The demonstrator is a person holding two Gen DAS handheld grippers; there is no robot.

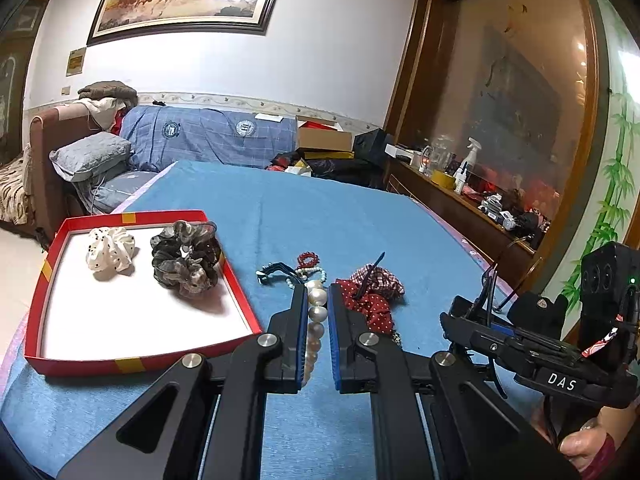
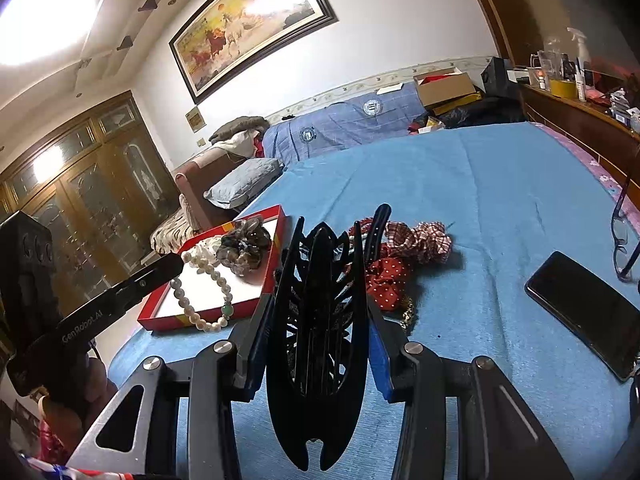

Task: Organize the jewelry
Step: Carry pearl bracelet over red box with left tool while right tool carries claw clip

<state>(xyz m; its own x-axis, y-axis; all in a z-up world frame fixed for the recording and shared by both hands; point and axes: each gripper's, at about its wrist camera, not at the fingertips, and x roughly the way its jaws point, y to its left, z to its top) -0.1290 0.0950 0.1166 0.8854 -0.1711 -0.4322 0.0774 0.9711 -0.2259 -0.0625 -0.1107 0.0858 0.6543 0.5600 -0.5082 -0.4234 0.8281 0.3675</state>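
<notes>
**Two pieces lifted, a heap still to sort**

Blue bedspread bears a red tray holding two scrunchies. Left gripper pinches the pearl bracelet; right gripper clamps a black hair claw. Red scrunchies and beads remain outside.

4 scrunchies, 1 pearl bracelet, 1 hair claw, 1 phone, 1 red box.
</notes>
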